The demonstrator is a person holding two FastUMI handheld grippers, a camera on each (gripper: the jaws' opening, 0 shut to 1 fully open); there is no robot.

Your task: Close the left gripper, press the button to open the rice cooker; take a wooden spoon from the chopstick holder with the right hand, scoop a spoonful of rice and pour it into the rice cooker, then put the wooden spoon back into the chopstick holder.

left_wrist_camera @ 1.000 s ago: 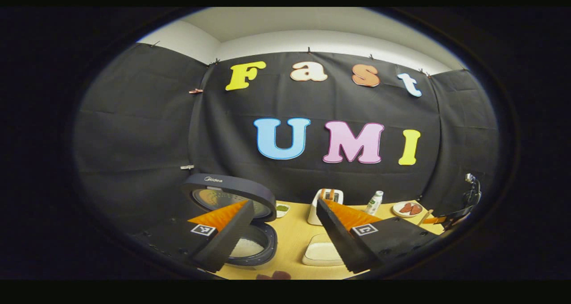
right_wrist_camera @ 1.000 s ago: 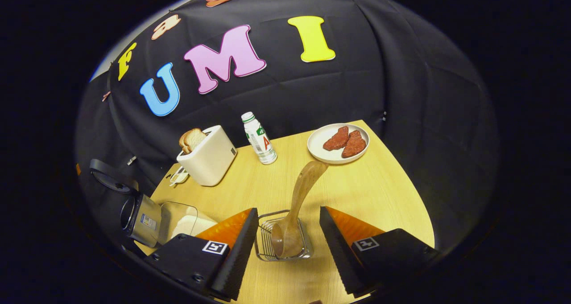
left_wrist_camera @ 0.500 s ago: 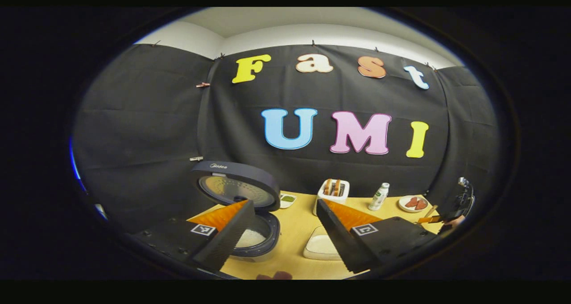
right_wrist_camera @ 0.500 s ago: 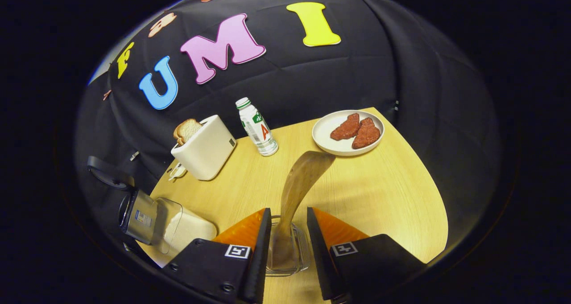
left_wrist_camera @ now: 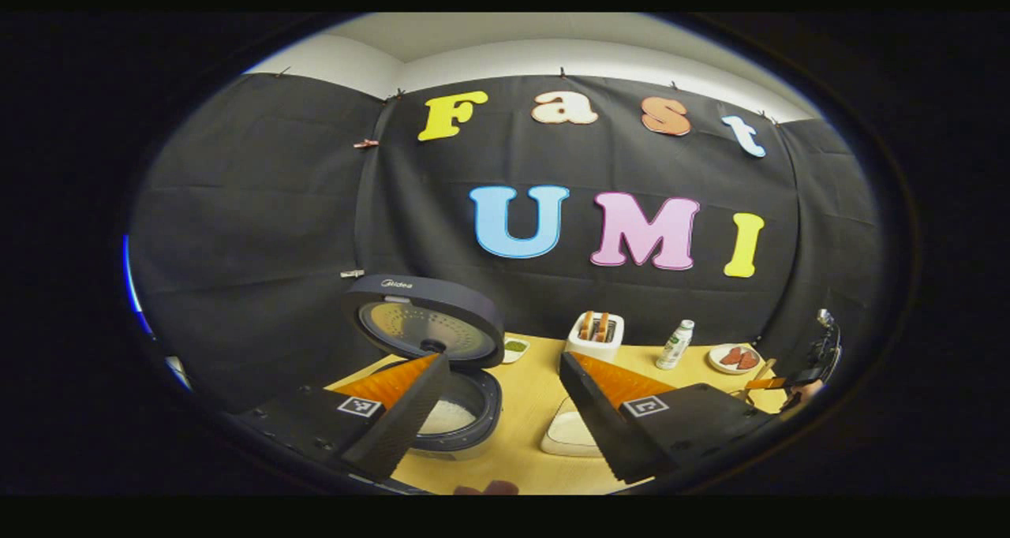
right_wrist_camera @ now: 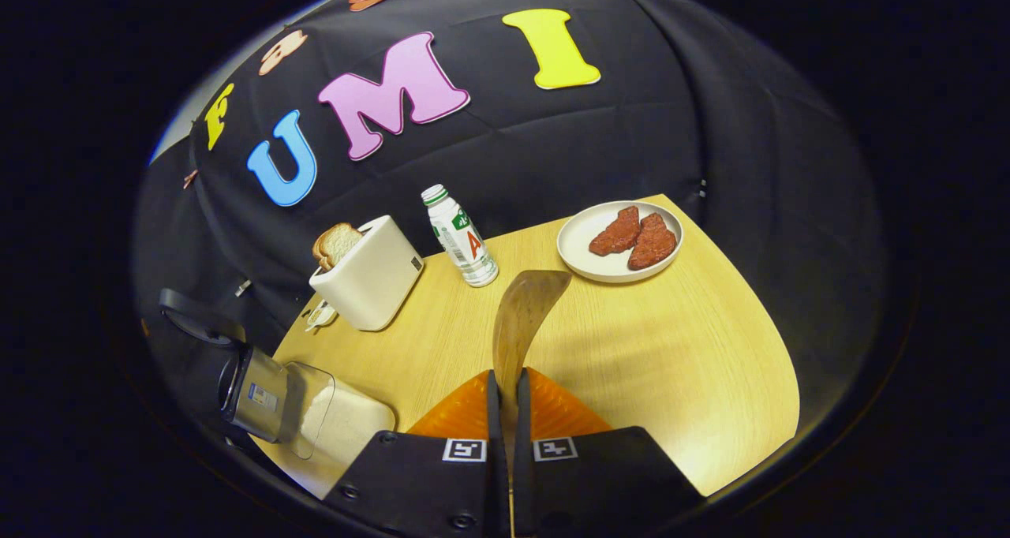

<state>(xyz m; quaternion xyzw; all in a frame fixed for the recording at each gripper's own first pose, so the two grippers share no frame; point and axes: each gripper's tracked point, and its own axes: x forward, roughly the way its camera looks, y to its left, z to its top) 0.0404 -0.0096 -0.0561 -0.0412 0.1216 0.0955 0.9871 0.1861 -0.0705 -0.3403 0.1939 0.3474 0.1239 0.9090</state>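
Wooden spoon (right_wrist_camera: 522,317) sits pinched between my right gripper (right_wrist_camera: 505,388) fingers, both pressing on its handle; the broad end sticks out ahead and a little to the right of the tips. I cannot make out the chopstick holder behind the closed fingers. Beyond the spoon's tip I see a white plate (right_wrist_camera: 600,266) with two reddish meat pieces (right_wrist_camera: 635,237). Ahead and slightly left stands a small bottle (right_wrist_camera: 461,237), and farther left a white toaster (right_wrist_camera: 369,274) with bread in it. Low on the left is a clear-lidded rice container (right_wrist_camera: 331,424).

My left gripper (left_wrist_camera: 505,364) hangs with its fingers spread wide, nothing between them. Just past its left finger is the rice cooker (left_wrist_camera: 461,412), lid (left_wrist_camera: 426,321) raised, white rice showing in the pot. Between the fingers, farther off on the wooden table (left_wrist_camera: 529,396), I see the rice container (left_wrist_camera: 570,434).
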